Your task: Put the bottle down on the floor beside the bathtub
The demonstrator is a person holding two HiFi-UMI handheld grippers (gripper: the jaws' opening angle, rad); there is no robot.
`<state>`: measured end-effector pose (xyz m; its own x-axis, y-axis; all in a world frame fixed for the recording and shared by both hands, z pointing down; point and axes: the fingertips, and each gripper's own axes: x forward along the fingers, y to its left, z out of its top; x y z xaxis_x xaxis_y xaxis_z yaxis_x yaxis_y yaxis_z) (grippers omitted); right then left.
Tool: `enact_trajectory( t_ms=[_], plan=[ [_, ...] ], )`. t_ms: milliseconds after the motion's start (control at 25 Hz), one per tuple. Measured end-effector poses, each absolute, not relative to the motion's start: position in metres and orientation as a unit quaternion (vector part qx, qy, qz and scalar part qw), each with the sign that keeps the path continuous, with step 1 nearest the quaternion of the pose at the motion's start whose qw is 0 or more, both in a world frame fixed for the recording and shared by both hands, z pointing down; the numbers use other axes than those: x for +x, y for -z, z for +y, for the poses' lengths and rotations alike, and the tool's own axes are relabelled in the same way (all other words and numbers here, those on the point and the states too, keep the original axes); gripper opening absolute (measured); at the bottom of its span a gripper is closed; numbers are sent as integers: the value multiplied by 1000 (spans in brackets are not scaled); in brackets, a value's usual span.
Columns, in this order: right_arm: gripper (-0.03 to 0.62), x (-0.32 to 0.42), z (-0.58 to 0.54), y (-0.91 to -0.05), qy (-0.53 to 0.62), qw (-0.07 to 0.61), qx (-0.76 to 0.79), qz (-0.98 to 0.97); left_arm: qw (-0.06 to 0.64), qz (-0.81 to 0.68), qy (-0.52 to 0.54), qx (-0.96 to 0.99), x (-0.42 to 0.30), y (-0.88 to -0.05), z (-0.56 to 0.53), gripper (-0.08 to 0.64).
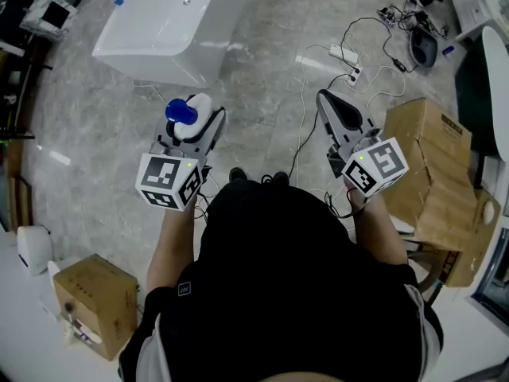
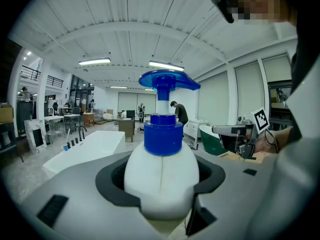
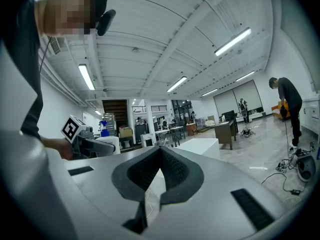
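A white pump bottle (image 1: 197, 120) with a blue pump head sits upright between the jaws of my left gripper (image 1: 193, 134), held at about waist height above the floor. In the left gripper view the bottle (image 2: 160, 179) fills the middle, and the dark pads (image 2: 107, 176) press its sides. The white bathtub (image 1: 163, 26) stands on the floor ahead and to the left, and it also shows as the tub (image 2: 87, 149) beyond the bottle. My right gripper (image 1: 326, 100) hangs to the right, its jaws closed together with nothing between them (image 3: 161, 151).
A large cardboard box (image 1: 433, 169) stands at my right and a smaller one (image 1: 95, 301) at the back left. Cables and a power strip (image 1: 346, 54) lie on the marble floor ahead right. A person (image 3: 287, 104) bends over far off.
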<state>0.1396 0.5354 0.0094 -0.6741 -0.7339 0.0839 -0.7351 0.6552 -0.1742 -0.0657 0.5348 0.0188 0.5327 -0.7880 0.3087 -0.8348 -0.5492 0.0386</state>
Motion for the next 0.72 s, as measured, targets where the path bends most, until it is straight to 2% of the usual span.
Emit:
enact_trajectory(
  t_ms=[360,720],
  plan=[
    [29,177,522,-14,-116,-11,415,-902,107,-476,-130,863,-53,-27,528,267],
    [29,171,463,-23,-127,4,422,-898,112,-466,-120,869,-56,-34,457,267]
  ],
)
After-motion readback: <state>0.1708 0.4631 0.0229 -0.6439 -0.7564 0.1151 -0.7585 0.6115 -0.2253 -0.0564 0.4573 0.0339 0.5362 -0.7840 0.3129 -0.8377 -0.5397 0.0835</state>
